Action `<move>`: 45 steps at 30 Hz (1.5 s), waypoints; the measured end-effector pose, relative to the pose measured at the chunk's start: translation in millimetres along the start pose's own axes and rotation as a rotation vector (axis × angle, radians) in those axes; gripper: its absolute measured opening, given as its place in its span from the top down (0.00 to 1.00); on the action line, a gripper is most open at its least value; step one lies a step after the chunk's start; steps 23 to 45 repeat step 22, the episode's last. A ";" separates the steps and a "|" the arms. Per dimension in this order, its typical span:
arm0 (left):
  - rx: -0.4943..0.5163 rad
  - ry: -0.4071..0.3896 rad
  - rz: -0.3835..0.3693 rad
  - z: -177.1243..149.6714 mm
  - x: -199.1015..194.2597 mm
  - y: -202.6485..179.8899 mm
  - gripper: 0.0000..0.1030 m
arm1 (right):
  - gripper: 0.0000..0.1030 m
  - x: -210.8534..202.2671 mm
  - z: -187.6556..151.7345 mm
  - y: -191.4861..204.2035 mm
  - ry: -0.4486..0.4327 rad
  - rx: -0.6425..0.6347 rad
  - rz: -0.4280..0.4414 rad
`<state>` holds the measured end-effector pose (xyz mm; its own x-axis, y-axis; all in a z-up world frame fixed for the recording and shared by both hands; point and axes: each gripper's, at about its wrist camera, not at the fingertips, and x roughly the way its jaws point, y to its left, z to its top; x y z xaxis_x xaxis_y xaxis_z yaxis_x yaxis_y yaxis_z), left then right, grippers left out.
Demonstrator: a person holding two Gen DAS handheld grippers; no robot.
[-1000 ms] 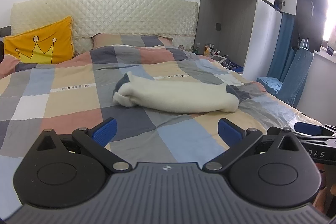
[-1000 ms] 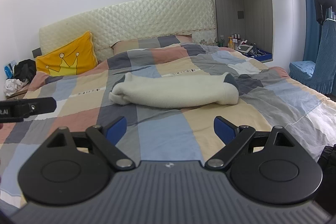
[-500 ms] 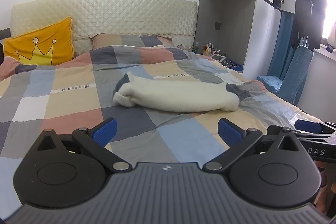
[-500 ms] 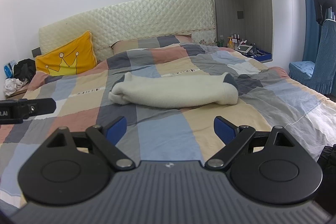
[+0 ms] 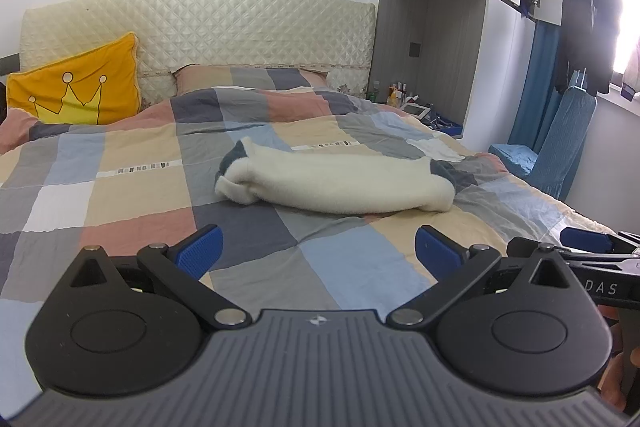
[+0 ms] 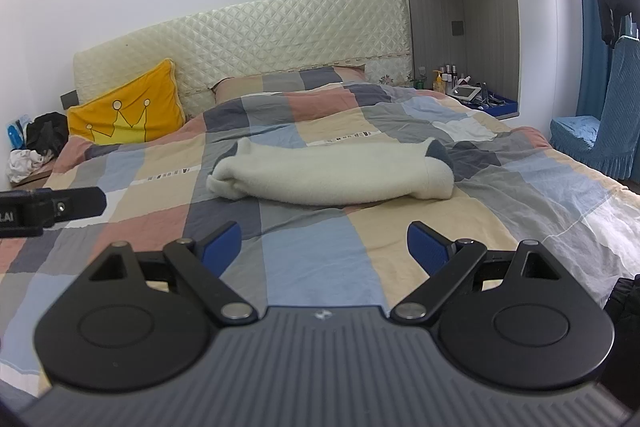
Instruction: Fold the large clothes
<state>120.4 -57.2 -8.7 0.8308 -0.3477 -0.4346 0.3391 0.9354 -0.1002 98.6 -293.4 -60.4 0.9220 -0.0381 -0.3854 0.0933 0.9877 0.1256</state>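
A cream fleece garment (image 5: 340, 183) (image 6: 332, 175) with dark grey trim lies in a long folded bundle across the middle of the bed. My left gripper (image 5: 318, 251) hovers over the near part of the patchwork duvet (image 5: 132, 187), short of the garment, open with nothing between its blue pads. My right gripper (image 6: 324, 247) hangs likewise over the duvet (image 6: 520, 195), open and empty. Each gripper shows at the edge of the other's view: the right one (image 5: 588, 247) at the left view's right edge, the left one (image 6: 52, 207) at the right view's left edge.
A yellow crown pillow (image 5: 80, 87) leans on the quilted headboard (image 5: 240, 27). A bedside shelf with bottles (image 6: 460, 83) stands at the far right. A blue-covered chair (image 6: 596, 123) and hanging dark clothes (image 5: 588, 19) fill the right side. Clothes are piled at far left (image 6: 36, 143).
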 end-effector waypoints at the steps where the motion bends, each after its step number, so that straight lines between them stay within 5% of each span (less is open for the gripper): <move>1: -0.002 0.000 0.001 -0.1 0.2 -0.6 0.00 | 0.11 0.8 0.2 0.1 0.001 0.000 0.001; 45: 0.001 -0.001 -0.001 0.1 -1.8 -0.6 0.00 | 0.11 1.0 2.9 0.3 -0.001 -0.007 -0.001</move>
